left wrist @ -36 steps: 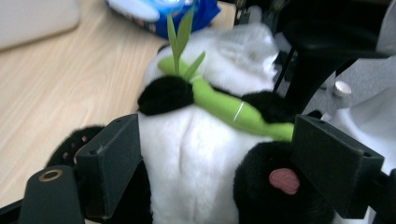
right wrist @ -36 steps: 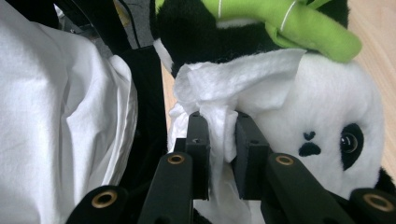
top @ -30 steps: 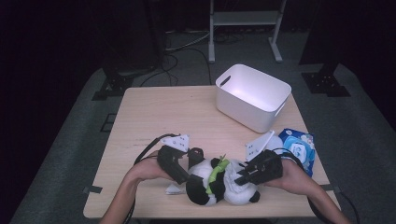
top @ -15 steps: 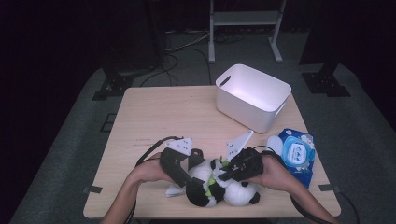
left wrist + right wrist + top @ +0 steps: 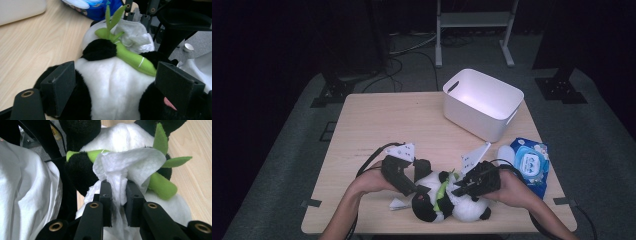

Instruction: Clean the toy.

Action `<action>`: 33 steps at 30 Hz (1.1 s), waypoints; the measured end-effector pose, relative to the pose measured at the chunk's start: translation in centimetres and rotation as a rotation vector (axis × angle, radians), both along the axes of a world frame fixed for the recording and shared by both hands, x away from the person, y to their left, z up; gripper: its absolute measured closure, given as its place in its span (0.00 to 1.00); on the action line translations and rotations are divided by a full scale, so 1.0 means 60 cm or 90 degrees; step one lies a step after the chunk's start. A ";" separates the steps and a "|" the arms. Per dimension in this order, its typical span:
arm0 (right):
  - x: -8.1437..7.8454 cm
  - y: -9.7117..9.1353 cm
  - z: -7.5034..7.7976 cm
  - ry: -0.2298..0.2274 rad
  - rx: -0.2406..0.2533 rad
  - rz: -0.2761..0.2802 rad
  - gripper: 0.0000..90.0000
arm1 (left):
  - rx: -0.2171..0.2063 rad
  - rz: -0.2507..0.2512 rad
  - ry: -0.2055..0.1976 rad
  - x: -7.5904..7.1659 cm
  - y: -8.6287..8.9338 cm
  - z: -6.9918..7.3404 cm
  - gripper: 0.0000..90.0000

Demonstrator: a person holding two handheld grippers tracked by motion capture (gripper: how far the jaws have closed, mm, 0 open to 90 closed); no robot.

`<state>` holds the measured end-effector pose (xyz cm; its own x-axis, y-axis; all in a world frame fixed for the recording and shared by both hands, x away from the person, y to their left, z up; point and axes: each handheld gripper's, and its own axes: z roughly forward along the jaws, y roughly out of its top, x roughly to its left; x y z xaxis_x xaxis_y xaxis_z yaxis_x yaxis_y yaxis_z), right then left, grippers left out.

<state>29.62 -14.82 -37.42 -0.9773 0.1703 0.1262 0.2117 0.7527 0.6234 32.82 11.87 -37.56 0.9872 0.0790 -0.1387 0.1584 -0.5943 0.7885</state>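
- Two claws are shown working on a plush panda [image 5: 447, 200], which lies on its side near the front edge of the tabletop [image 5: 382, 125], about midway along it.
- Left claw [image 5: 412, 185]: its jaws are set wide around the panda's body and pressed against the plush on both sides, apparently so that the toy is steadied.
- Right claw [image 5: 117, 195]: its jaws are pinched together on a white wipe [image 5: 130, 165], which is laid over the panda's chest beside the green bamboo sprig [image 5: 160, 182]; the toy is judged to be in the course of being wiped.
- A white bin [image 5: 482, 102] stands toward the far right corner; nothing is seen inside it.
- A blue wipes pack [image 5: 529, 165] lies at the right edge, its lid seemingly raised; the wipe is presumed drawn from it.
- A small white scrap [image 5: 398, 204] rests by the front edge.
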 end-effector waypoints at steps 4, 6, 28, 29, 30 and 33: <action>-0.003 0.001 -0.001 0.004 -0.004 0.003 0.86 | -0.002 0.020 -0.008 0.005 0.012 0.004 0.17; -0.005 0.002 -0.003 0.004 -0.003 0.006 0.86 | -0.001 0.033 -0.009 0.007 0.017 0.004 0.17; 0.012 0.076 0.032 -0.038 0.040 0.034 0.87 | 0.031 0.057 0.009 0.022 0.024 -0.024 0.14; 0.012 0.079 0.029 -0.035 0.031 0.034 0.87 | 0.031 0.056 0.009 0.023 0.025 -0.024 0.14; 0.013 0.081 0.025 -0.034 0.023 0.037 0.87 | 0.030 0.055 0.007 0.023 0.026 -0.023 0.15; 0.012 0.080 0.021 -0.019 0.019 0.047 0.87 | 0.026 0.060 0.006 0.024 0.028 -0.020 0.15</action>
